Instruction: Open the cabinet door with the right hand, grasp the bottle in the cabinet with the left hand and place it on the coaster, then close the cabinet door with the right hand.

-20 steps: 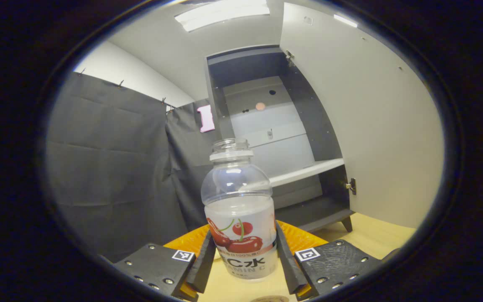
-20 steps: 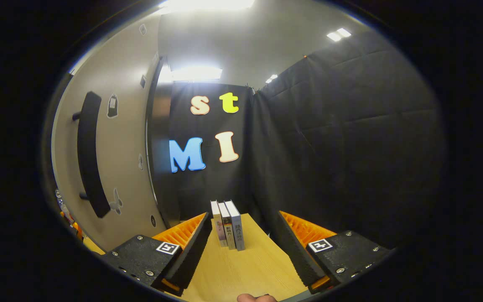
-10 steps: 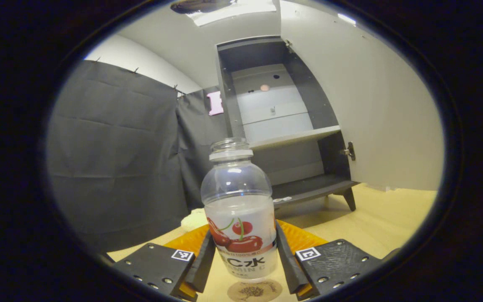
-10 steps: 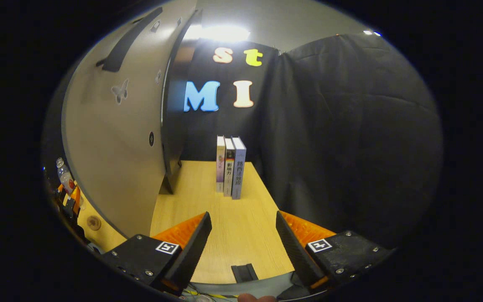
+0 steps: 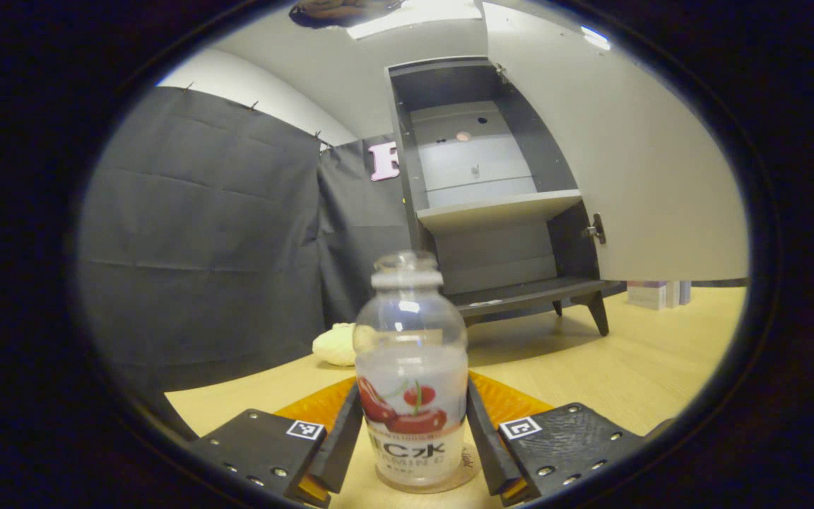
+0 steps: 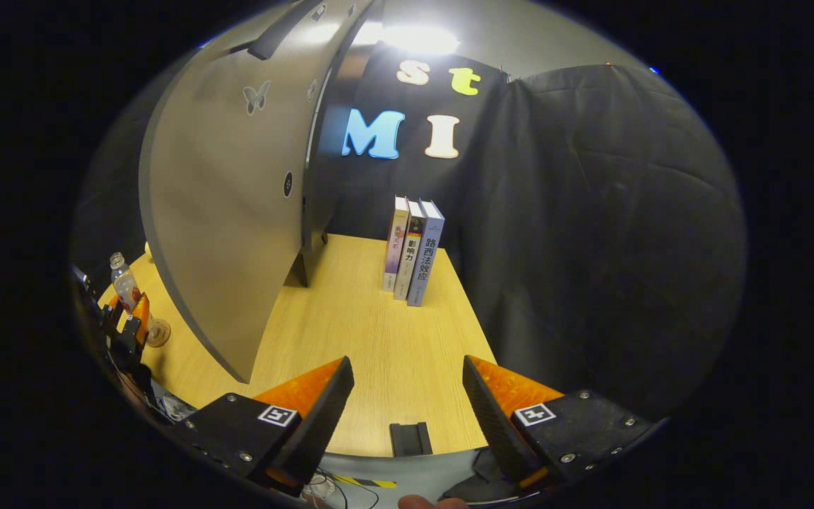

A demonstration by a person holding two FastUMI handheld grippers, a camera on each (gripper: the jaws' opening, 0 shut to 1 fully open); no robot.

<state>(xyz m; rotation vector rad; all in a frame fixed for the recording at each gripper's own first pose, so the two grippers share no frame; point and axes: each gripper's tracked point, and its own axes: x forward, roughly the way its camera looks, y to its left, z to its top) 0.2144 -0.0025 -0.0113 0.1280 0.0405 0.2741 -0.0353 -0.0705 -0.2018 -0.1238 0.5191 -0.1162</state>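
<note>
We see a light wooden tabletop (image 6: 372, 353). On it stands a dark grey cabinet (image 5: 499, 212) on short legs, far back, and three upright books (image 6: 413, 251) to its right. A round brown coaster (image 5: 460, 481) lies near, bearing the clear plastic bottle (image 5: 410, 375). A cream-coloured soft lump (image 5: 334, 344) lies at the left.

I have lowered the bottle (image 5: 410, 375) from mid-air onto the coaster (image 5: 465, 478); my right gripper (image 6: 407, 403) has backed off from the door (image 6: 227, 233).
</note>
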